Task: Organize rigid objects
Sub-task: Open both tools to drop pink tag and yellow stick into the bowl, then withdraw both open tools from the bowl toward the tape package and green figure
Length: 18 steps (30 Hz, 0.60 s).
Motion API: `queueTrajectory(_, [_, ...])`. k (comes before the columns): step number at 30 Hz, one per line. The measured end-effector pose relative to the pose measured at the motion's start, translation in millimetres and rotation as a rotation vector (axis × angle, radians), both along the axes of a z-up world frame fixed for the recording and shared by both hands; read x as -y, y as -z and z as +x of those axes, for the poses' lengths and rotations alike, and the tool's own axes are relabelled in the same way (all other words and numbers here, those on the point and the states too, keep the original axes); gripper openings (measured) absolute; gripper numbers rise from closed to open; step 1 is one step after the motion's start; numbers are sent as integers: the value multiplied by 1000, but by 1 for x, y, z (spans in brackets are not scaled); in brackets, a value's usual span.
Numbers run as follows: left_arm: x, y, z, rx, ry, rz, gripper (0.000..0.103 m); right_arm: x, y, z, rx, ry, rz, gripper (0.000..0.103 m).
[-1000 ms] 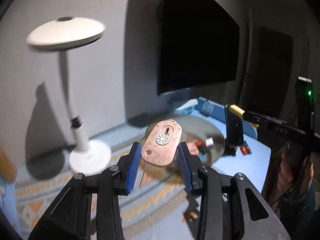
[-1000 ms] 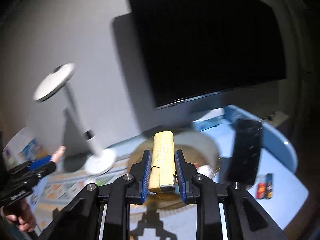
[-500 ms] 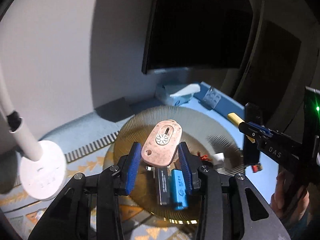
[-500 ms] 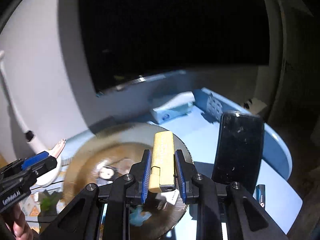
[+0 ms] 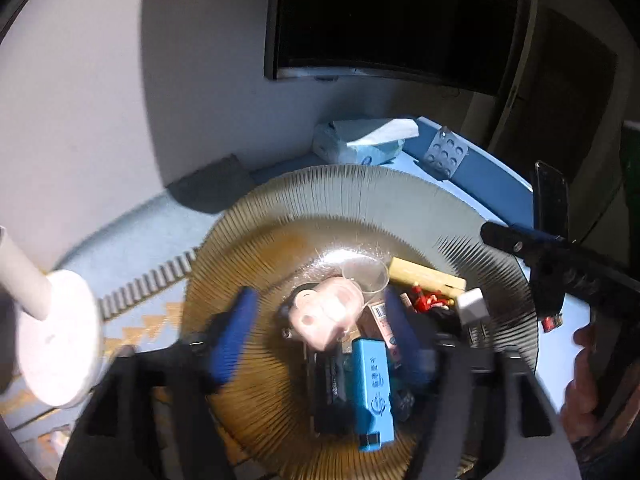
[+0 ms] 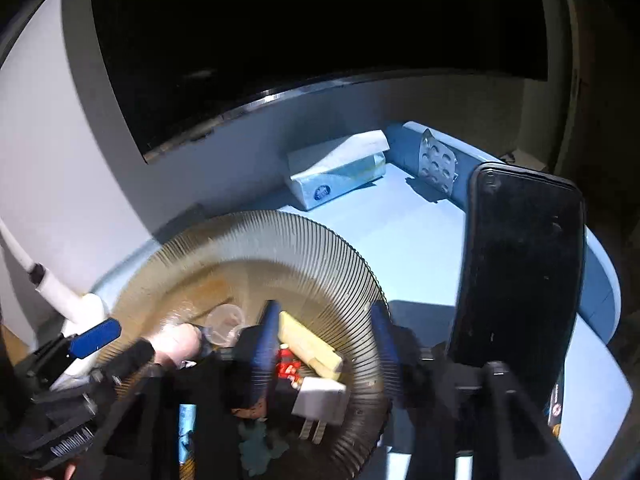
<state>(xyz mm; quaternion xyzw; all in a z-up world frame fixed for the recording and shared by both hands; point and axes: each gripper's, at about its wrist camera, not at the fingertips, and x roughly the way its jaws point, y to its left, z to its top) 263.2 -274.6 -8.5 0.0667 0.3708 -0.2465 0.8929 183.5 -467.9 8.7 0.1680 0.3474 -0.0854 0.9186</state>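
A ribbed amber glass bowl (image 5: 280, 216) holds several small objects. My left gripper (image 5: 320, 332) is open above it, and the pink oval tag (image 5: 328, 312) lies in the bowl between its fingers. My right gripper (image 6: 326, 350) is open over the bowl's (image 6: 256, 232) right side. The yellow stick (image 6: 310, 346) lies in the bowl between its fingers and also shows in the left wrist view (image 5: 426, 276). A blue box (image 5: 372, 384), a white plug (image 5: 472, 308), a small clear cup (image 5: 366, 276) and a red figure (image 5: 430, 300) also lie in the bowl.
A black phone (image 6: 520, 264) stands upright right of the bowl. A tissue pack (image 6: 336, 174) and a blister pack (image 6: 436, 162) lie at the back of the blue table (image 6: 412, 240). A white lamp base (image 5: 56, 340) stands at the left. A dark screen (image 6: 320, 40) hangs behind.
Both grippers moved down over the bowl and opened. The pink tag and the yellow stick were let go and now lie in the bowl.
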Motion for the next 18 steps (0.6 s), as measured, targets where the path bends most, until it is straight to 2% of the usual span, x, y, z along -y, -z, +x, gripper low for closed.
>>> queueTrajectory(4, [-20,-21,-27,28,9,-35,69,3,-18,-30,78,13,21,53])
queueTrajectory(11, [-62,-52,-77,49,-51,-90,69,-13,-43,-69,153,-23,78,59])
queueTrajectory(16, [-94,-51,-119,80,-121,-82,73,-37,-47,-87,191,-132,223,59])
queueTrajectory(18, [-115,-46,-135,94,-186,-76,73,-56,-45,-90,199,-171,235,61])
